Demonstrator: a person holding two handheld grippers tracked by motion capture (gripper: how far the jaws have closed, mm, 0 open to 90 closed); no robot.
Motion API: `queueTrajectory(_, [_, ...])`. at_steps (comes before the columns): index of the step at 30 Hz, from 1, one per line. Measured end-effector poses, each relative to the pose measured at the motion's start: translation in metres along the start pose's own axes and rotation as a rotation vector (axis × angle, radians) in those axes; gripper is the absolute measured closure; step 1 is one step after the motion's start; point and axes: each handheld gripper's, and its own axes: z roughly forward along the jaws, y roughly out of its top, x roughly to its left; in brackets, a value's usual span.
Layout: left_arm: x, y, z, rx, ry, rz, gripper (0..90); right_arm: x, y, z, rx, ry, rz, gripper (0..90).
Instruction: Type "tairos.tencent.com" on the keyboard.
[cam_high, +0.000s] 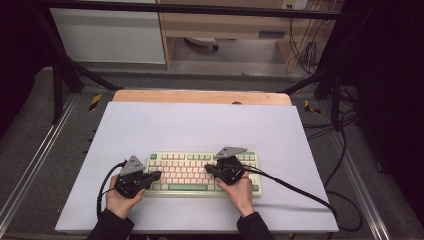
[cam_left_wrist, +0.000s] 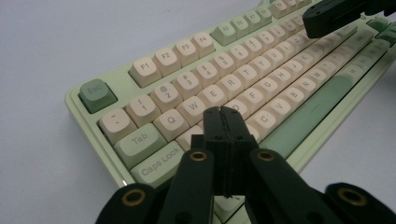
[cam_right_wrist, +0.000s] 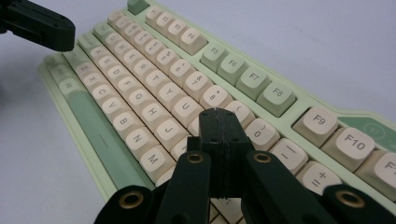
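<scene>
A pale green keyboard (cam_high: 200, 172) with cream and green keys lies on the white table sheet (cam_high: 200, 125), near the front. My left gripper (cam_high: 159, 175) hovers over its left end, jaws shut with nothing between them; its closed tip (cam_left_wrist: 223, 112) sits above the keys near A and S, on the keyboard (cam_left_wrist: 154, 88). My right gripper (cam_high: 208, 169) is over the right half, also shut and empty; its tip (cam_right_wrist: 217, 113) hangs above the keys near I and O of the keyboard (cam_right_wrist: 261, 84). Each gripper view catches the other gripper's dark jaw at a top corner.
The white sheet covers a wooden table (cam_high: 200, 96) inside a black metal frame (cam_high: 65, 65). Black cables (cam_high: 300, 192) trail from both grippers across the sheet and off the right side. Bare sheet surrounds the keyboard.
</scene>
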Motion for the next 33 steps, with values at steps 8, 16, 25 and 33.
queueTrajectory(8, [0.0, 0.0, 0.001, 0.003, -0.003, -0.003, 90.0, 0.005, 0.004, -0.012, -0.028, 0.013, -0.004, 90.0])
queueTrajectory(16, [0.001, 0.001, 0.002, 0.002, -0.002, -0.006, 90.0, 0.012, 0.003, -0.014, -0.035, 0.033, -0.014, 90.0])
queueTrajectory(25, [0.001, 0.0, 0.001, 0.0, 0.0, -0.007, 90.0, 0.019, 0.001, -0.005, -0.016, 0.057, -0.026, 90.0])
queueTrajectory(33, [0.001, 0.0, 0.001, -0.002, 0.001, -0.005, 90.0, 0.025, -0.004, 0.003, -0.001, 0.074, -0.03, 90.0])
